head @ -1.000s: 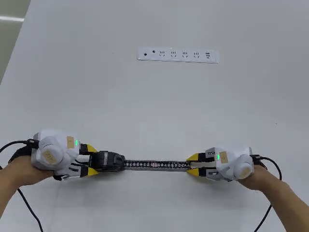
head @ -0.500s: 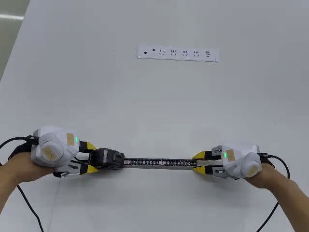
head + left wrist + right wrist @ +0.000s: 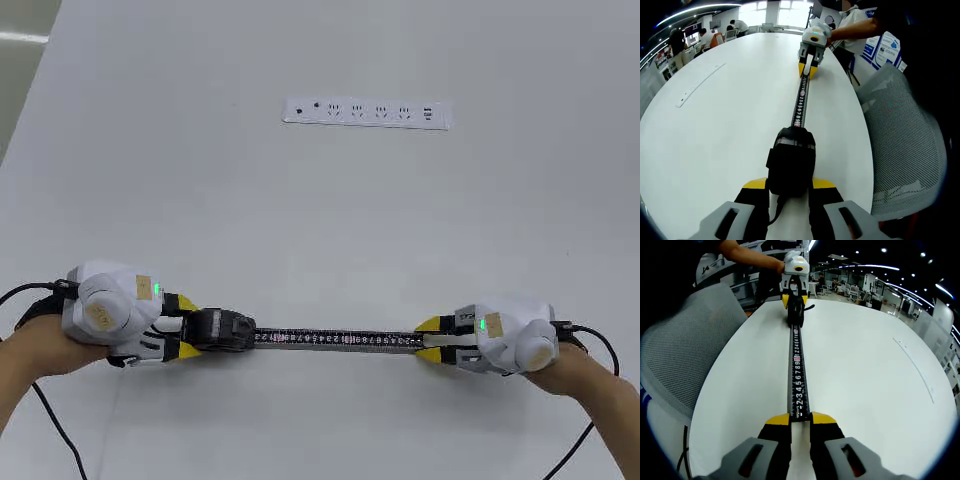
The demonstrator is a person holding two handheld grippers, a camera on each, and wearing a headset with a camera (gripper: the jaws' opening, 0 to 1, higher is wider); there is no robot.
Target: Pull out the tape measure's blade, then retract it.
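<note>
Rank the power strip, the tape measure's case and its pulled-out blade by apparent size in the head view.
1. power strip: largest, though farthest from the camera.
2. blade and case: not ranked; the blade is about as long as the strip but very thin, the case short and thick.

The worktop (image 3: 300,220) is smooth, matt white. The tape measure case (image 3: 790,160) looks like matt black plastic with a rubbery skin. Its blade (image 3: 799,375) is thin and dark with a faint sheen and printed numerals. The left claw (image 3: 192,328) and right claw (image 3: 430,340) have glossy white plastic shells and yellow-tipped black jaws. The chair (image 3: 900,140) has a grey mesh cloth back.
</note>
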